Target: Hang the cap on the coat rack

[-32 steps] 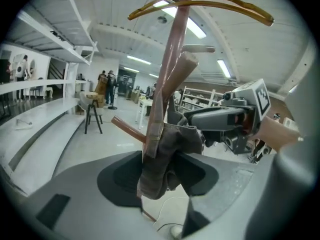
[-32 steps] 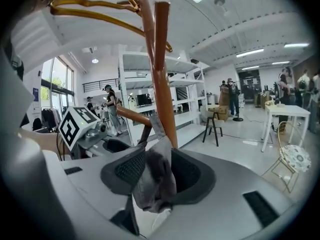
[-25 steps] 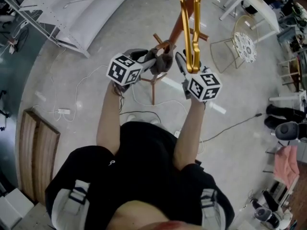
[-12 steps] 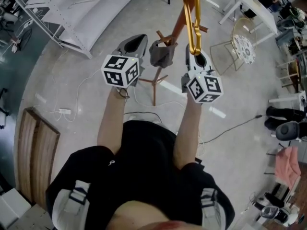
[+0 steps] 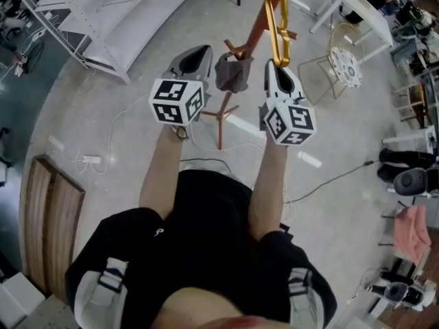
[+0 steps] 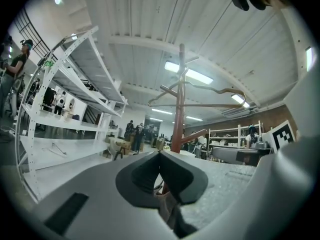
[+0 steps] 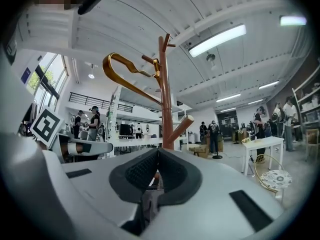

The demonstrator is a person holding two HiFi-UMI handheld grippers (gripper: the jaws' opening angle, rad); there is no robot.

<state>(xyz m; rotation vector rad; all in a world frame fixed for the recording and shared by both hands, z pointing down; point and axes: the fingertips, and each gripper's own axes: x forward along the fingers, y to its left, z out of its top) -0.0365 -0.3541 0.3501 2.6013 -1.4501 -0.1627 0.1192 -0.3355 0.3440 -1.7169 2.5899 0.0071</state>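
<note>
Head view, everything placed against the wooden coat rack point(image 5: 258, 25). Metal shelving point(image 5: 103, 16) is far to the left of it. A white power strip point(image 5: 90, 160) lies on the floor point(image 5: 116, 129), left of the rack's base and nearer the person.

The left gripper point(image 5: 198, 53) is held up just left of the rack, apart from it. In the left gripper view its jaws are pressed together with nothing between them point(image 6: 160, 155), and the rack's pole point(image 6: 178, 109) stands behind them.

The grey cap point(image 5: 232, 72) hangs at the rack between the two grippers, and neither touches it. It looks hooked over a low peg point(image 5: 236, 48), though the exact contact is hard to read from above.

A gold hanger point(image 5: 278, 22) hangs from the rack, on its right side, with its lower end just above the right gripper point(image 5: 276, 67). That gripper is just right of the rack. In the right gripper view its jaws are closed and empty point(image 7: 158, 154), with the rack's pole point(image 7: 164, 91) and the hanger point(image 7: 127, 76) behind. A wire chair point(image 5: 347, 64) stands well to the right of the rack.
</note>
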